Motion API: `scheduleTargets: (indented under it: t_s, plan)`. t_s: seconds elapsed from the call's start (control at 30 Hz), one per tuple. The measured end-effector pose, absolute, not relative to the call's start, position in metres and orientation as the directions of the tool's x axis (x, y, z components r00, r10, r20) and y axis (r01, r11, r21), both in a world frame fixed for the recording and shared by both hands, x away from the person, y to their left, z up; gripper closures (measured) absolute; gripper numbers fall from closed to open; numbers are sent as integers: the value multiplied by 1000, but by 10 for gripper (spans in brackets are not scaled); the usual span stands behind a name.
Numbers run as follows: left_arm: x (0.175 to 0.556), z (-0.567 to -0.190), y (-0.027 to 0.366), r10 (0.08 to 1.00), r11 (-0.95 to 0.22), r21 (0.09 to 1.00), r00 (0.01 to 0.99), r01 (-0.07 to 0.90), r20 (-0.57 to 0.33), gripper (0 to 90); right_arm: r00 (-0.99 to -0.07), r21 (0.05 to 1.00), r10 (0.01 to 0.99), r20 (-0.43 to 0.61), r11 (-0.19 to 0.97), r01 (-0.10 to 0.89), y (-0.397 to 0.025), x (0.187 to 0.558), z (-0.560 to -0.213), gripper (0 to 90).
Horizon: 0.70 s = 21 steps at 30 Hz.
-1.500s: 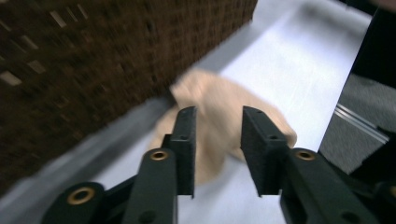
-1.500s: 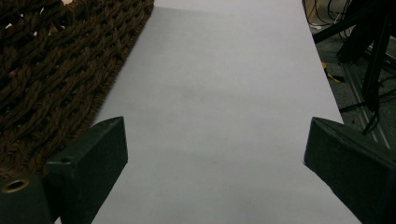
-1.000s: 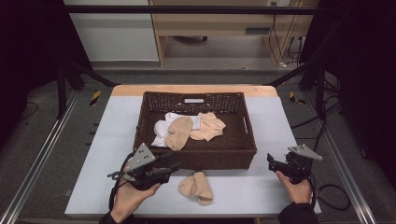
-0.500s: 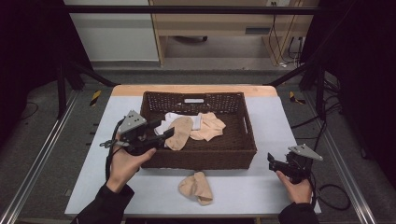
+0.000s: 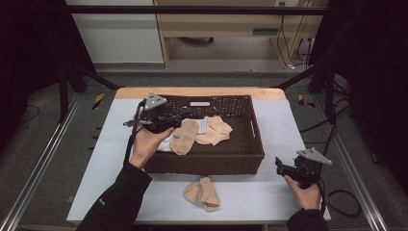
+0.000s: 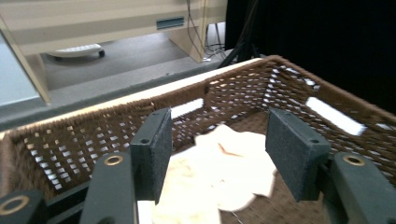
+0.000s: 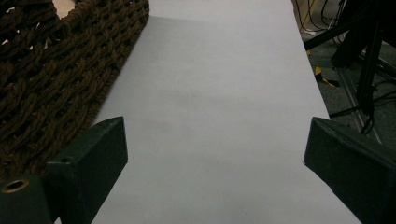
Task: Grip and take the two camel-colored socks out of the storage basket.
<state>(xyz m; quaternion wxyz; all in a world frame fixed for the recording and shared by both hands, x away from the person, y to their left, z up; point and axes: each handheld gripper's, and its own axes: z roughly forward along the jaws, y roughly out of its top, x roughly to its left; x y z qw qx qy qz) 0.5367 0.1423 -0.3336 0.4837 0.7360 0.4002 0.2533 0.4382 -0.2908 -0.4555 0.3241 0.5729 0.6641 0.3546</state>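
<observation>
High view: the left hand-held gripper (image 5: 169, 117), jaws spread and empty, hangs over the basket (image 5: 255, 144) just left of the beige socks (image 5: 185, 136), the nearer hand; another sock (image 5: 202, 192) lies on the worktop (image 5: 110, 144); the right hand-held gripper (image 5: 281, 167) rests spread, well apart.

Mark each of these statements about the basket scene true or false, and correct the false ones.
1. The left hand-held gripper is over the woven basket with its jaws open. True.
2. The right hand-held gripper is clamped on a sock. False: its jaws are open over the bare table, holding nothing.
3. One beige sock lies on the table in front of the basket. True.
4. The basket is empty. False: it holds beige socks and a white cloth item.
5. The basket is made of clear plastic. False: it is dark brown wicker.
</observation>
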Motion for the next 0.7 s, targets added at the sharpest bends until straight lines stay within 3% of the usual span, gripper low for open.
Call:
scheduleTargets:
  t_s: [0.47, 0.7]
  plan:
    - [589, -386, 133, 861, -289, 844, 508, 452, 22, 426, -135, 840, 990, -33, 100, 534, -290, 438, -456, 65]
    - [594, -409, 145, 893, -269, 790, 449, 551, -9, 501, -138, 839, 990, -36, 105, 534, -290, 438, -456, 66]
